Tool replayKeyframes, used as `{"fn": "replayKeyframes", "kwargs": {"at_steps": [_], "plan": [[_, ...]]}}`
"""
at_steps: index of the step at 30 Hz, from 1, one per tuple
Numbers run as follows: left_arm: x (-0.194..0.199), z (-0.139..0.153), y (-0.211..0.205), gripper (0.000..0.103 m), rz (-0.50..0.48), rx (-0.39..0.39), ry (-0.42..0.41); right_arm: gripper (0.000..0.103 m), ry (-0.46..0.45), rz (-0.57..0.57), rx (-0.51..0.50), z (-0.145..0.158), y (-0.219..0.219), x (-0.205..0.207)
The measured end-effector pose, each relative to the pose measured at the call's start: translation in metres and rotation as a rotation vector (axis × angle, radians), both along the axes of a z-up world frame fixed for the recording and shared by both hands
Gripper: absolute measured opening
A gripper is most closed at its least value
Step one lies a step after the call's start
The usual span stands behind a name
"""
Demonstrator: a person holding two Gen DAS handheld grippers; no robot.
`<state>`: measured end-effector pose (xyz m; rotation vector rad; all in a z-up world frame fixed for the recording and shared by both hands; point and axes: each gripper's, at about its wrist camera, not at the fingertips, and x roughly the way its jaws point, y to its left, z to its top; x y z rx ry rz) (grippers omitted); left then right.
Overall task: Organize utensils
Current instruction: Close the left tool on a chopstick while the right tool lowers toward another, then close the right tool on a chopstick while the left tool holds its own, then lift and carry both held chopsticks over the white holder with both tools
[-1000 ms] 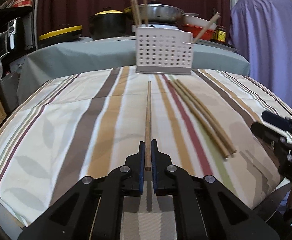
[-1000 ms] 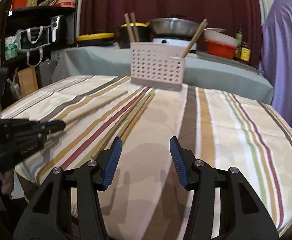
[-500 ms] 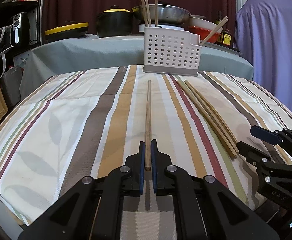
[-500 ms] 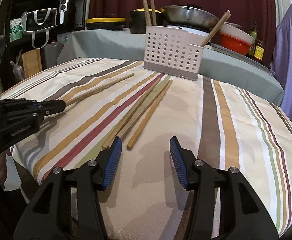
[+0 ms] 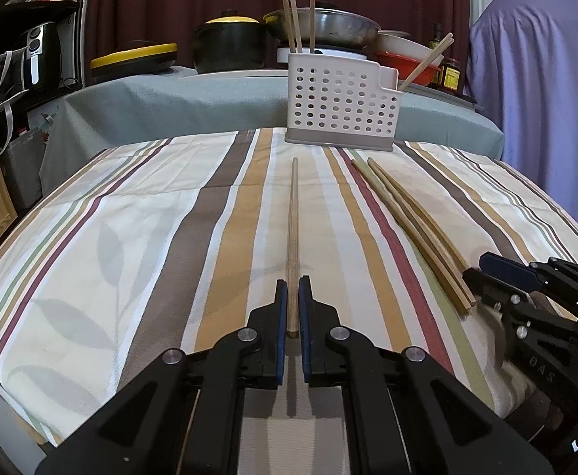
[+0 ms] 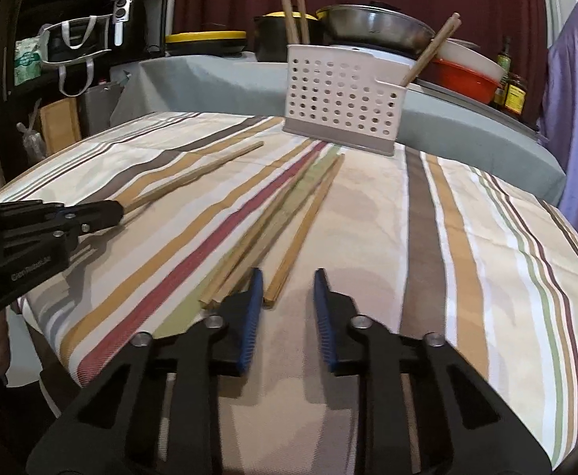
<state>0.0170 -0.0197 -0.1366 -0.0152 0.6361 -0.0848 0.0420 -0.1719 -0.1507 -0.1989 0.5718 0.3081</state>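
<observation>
Striped tablecloth [image 5: 138,213] fills both wrist views, maroon curtain and a side counter with pots [image 5: 229,45] behind it.

Going left to right. Your left gripper [image 5: 292,304] is pinched on the near end of a single chopstick [image 5: 293,217], same clamp as a second ago. The stick's shaft runs flat along the cloth and points at the white caddy [image 5: 342,107]; its far tip stops short of the caddy base. Pose: low, level, fingers aimed straight down the table. Not lifted yet.

What changed: your right gripper [image 6: 287,297] has closed in over the last second. Its jaws are spread and now sit right at the near ends of the loose chopstick bundle [image 6: 289,217], the rightmost stick's end just inside the left finger. In the left wrist view it shows at the right edge, touching or nearly touching those ends; can't tell which.

Meaning: looks like both hands are set up for a pickup, one stick held, the next about to be grabbed. Caddy already has chopsticks upright in its left section [image 5: 296,19] and some leaning out on the right [image 5: 427,59]. Several are on the cloth, so I'd call it roughly midway.
</observation>
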Motion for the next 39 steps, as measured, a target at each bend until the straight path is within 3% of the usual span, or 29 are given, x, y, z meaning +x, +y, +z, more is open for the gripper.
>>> {"fn": "replayKeyframes", "kwargs": {"at_steps": [16,24,39], "plan": [[-0.002,0.004,-0.003,0.007,0.002,0.011,-0.020,0.007,-0.016,-0.025,0.029,0.005,-0.016,-0.006],[-0.011,0.027,-0.004,0.007,0.000,0.017,-0.098,0.006,-0.114,-0.072,0.057,0.036,-0.034,-0.019],[-0.035,0.104,0.006,0.007,0.007,-0.025,-0.296,0.006,-0.337,-0.081,0.118,0.119,-0.055,-0.046]]}}
